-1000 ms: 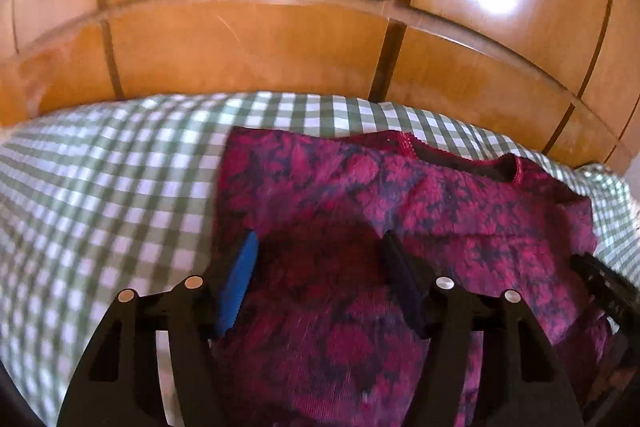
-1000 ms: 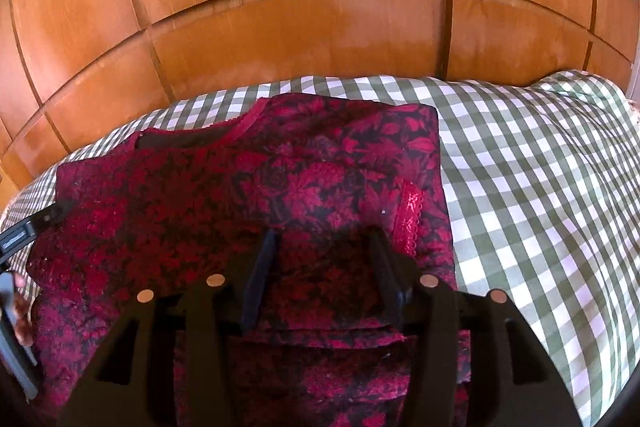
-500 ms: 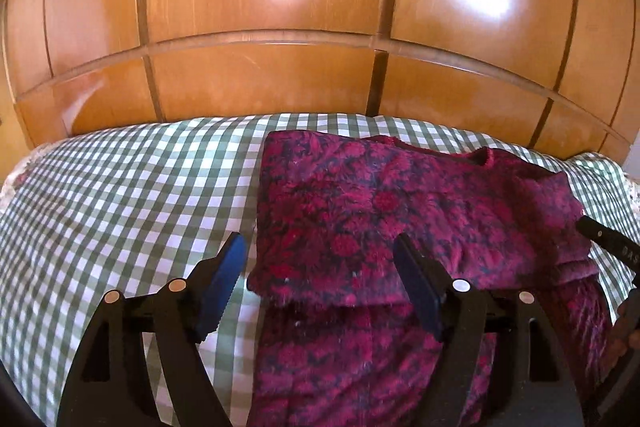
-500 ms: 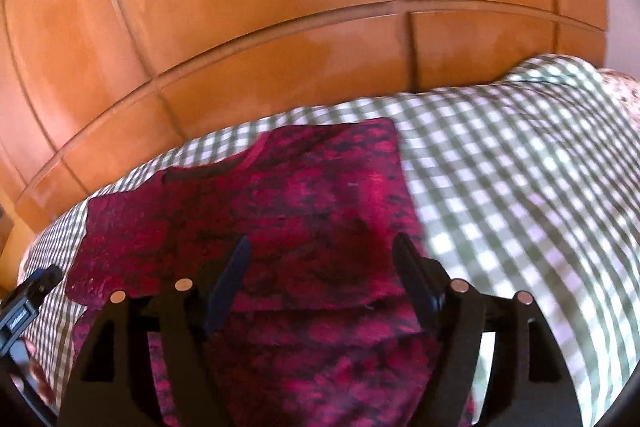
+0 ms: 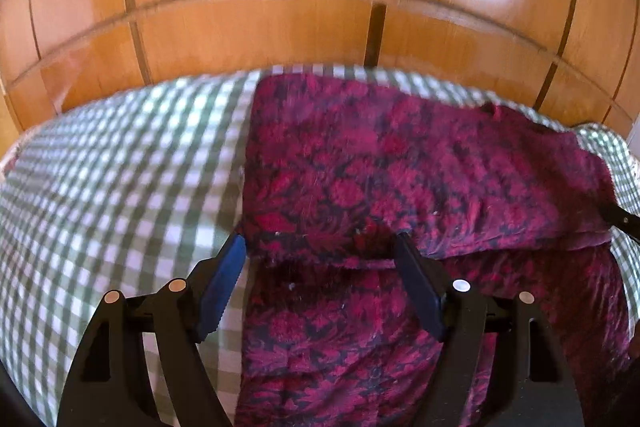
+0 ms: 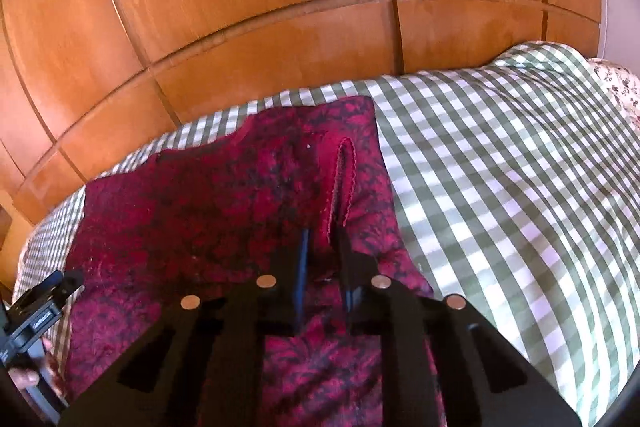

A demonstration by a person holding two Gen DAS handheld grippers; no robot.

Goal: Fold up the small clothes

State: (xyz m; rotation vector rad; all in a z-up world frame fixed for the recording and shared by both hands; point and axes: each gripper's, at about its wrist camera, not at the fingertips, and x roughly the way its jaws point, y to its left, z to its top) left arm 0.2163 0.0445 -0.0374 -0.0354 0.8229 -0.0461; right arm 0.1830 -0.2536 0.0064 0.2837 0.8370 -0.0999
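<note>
A small crimson and dark floral garment (image 5: 400, 163) lies on a green checked cover (image 5: 120, 167), its upper part folded over the lower part. My left gripper (image 5: 320, 247) is open, its jaws wide apart over the fold's near left corner. In the right wrist view the garment (image 6: 208, 211) fills the middle, and a raised pleat of fabric (image 6: 342, 183) with a red stitched edge stands up in front of my right gripper (image 6: 322, 233). The right jaws are close together on the near end of that pleat.
Orange wooden wardrobe panels (image 6: 240, 7) stand close behind the bed. The checked cover (image 6: 500, 167) stretches to the right, with a flowered pillow (image 6: 616, 87) at the far right edge. The left gripper's body (image 6: 36, 311) shows at the lower left.
The right gripper has closed from wide open onto a pleat of the garment's right side. The left gripper stays open and has shifted slightly over the fold's left corner.
</note>
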